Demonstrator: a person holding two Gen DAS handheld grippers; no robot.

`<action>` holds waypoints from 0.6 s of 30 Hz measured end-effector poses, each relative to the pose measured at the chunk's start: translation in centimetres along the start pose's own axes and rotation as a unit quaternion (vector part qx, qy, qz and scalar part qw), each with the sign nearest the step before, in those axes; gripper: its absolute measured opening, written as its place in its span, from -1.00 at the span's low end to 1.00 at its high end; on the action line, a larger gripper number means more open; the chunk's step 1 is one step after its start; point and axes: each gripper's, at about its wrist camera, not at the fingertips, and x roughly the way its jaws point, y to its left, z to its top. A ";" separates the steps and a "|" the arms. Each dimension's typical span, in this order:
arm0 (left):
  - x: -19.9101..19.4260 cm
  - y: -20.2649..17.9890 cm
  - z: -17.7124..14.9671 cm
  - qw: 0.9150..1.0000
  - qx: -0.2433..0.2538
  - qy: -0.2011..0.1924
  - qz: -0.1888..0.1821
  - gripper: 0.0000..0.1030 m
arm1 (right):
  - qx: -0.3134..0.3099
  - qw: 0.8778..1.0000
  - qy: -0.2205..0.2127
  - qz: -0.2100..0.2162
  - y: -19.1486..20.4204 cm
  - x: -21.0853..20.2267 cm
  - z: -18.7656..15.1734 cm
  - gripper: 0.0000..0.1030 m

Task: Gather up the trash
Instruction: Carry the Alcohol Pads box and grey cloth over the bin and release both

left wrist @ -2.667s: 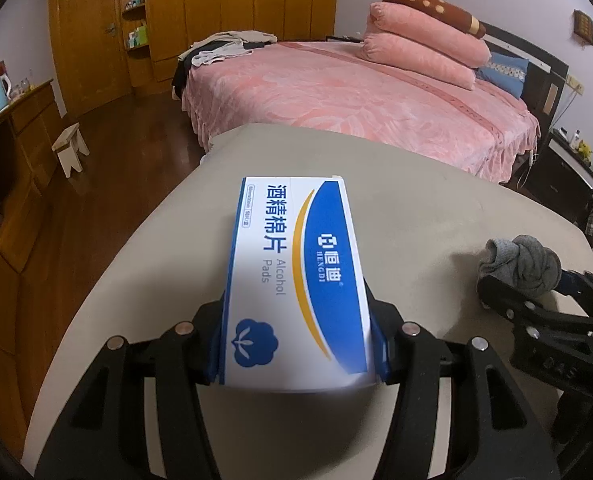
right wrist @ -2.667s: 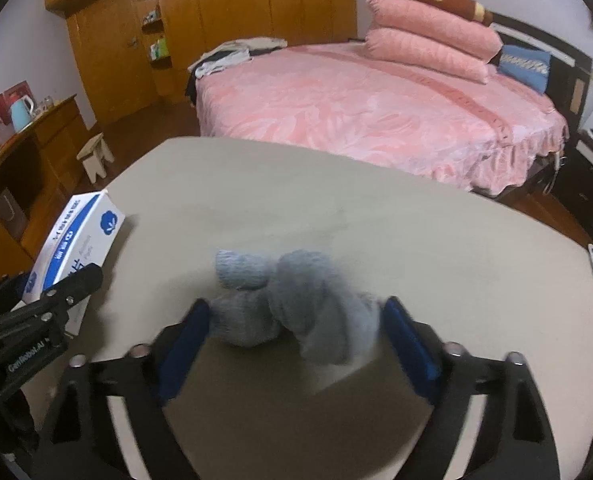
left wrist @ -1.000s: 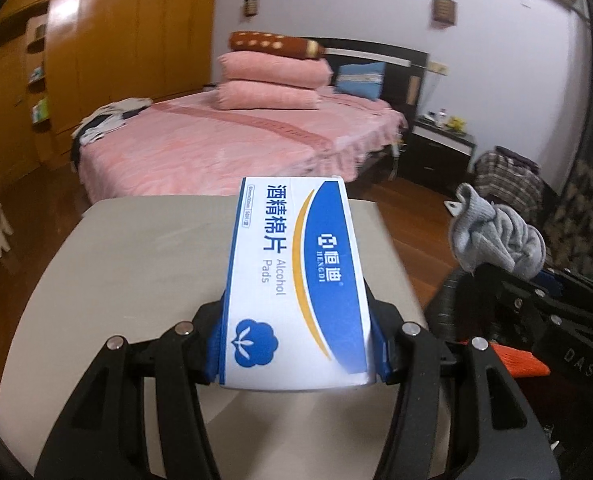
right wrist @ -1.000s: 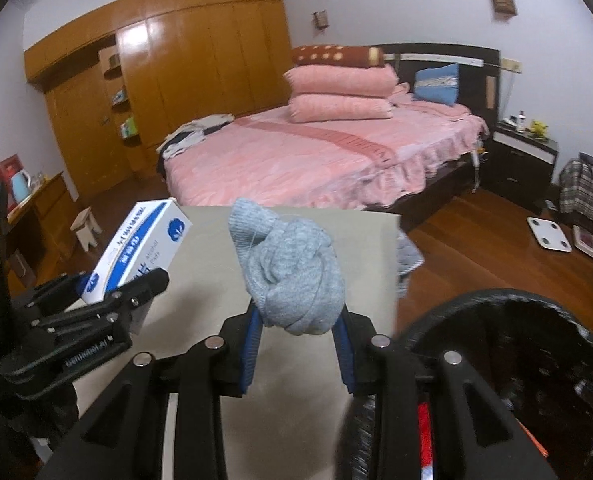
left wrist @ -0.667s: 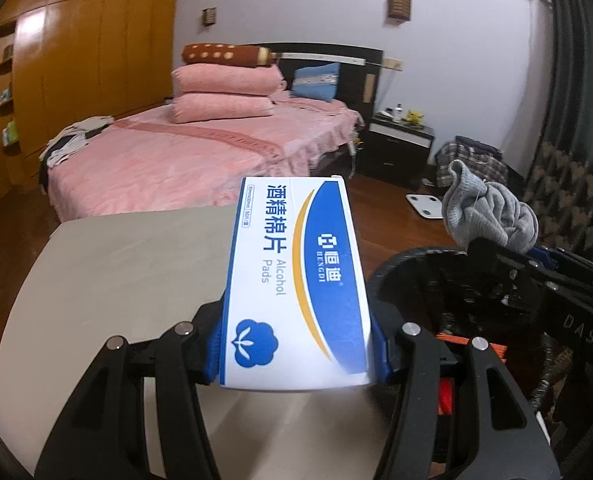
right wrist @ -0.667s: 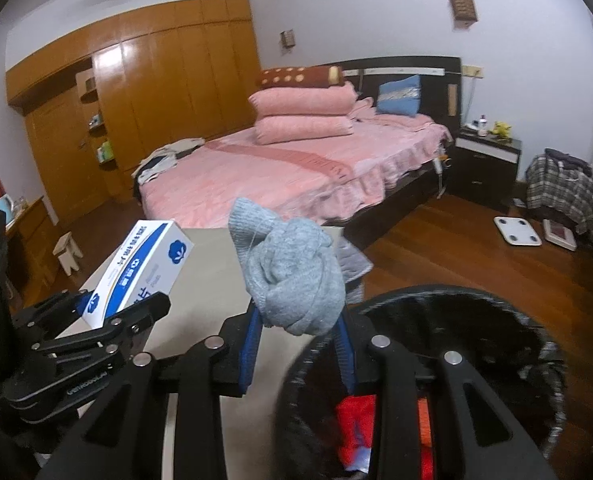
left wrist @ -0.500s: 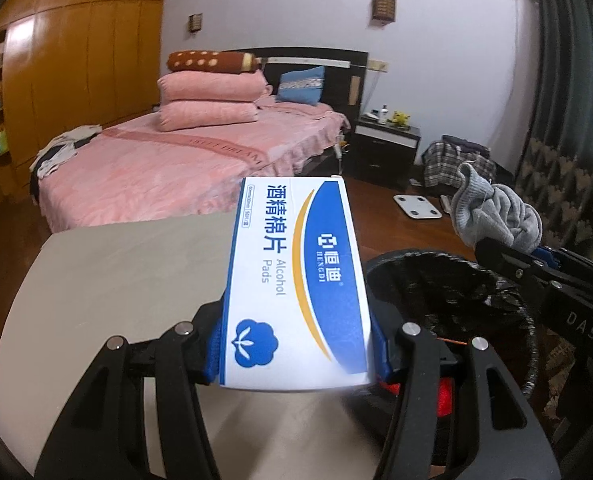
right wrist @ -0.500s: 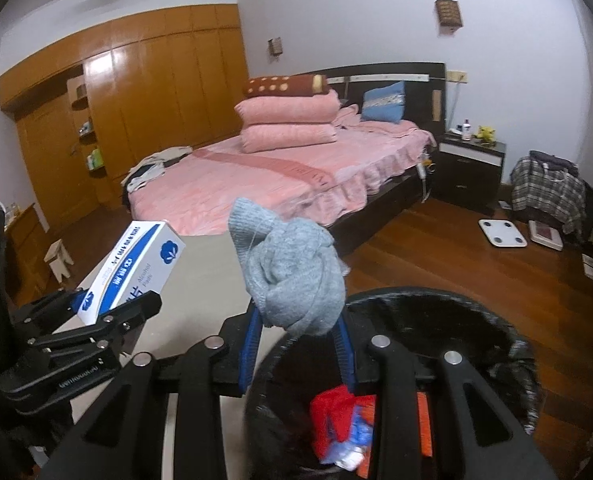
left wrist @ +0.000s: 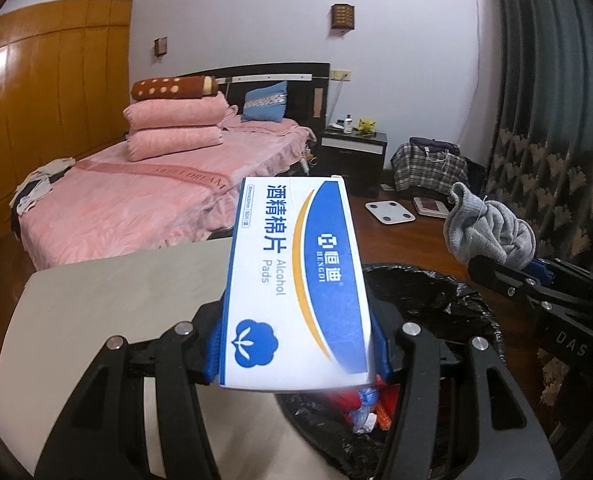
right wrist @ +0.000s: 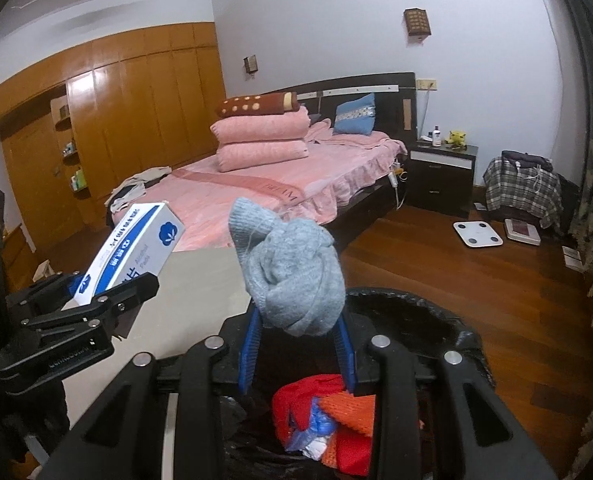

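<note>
Two items in hand: a blue-and-white box of alcohol pads [left wrist: 296, 280] and a balled grey sock [right wrist: 292, 272] are both lifted clear of the bench [left wrist: 116, 300].
Left gripper [left wrist: 296, 354]: its blue-padded fingers [left wrist: 213, 350] are clamped on the sides of the box, which is carried beside the bin [left wrist: 448, 304], its far end reaching about to the near rim.
Right gripper [right wrist: 296, 354]: its fingers [right wrist: 250, 344] are pressed on the lower part of the sock, which is held over the bin's mouth, just inside the near rim.
Bin contents: red and orange cloth and a scrap of blue and white wrapping [right wrist: 324, 420] are already seen inside the black liner.
Done: both pieces are judged to be picked up and brought to the bin.
Left: neither piece is released yet; the sock looks placed for dropping, while the box appears to need bringing further over the opening.
Bench: no other trash is visible on the part in view.
</note>
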 end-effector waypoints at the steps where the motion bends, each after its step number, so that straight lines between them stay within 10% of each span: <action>1: 0.1 -0.4 0.0 1.000 0.002 0.000 -0.003 0.05 | 0.002 1.000 0.000 -0.003 -0.2 -0.1 -0.1 -0.36; 18: 5.0 -4.1 -1.1 0.998 0.029 0.029 -0.050 0.05 | 0.024 0.998 0.031 -0.051 -4.6 0.7 -1.7 -0.36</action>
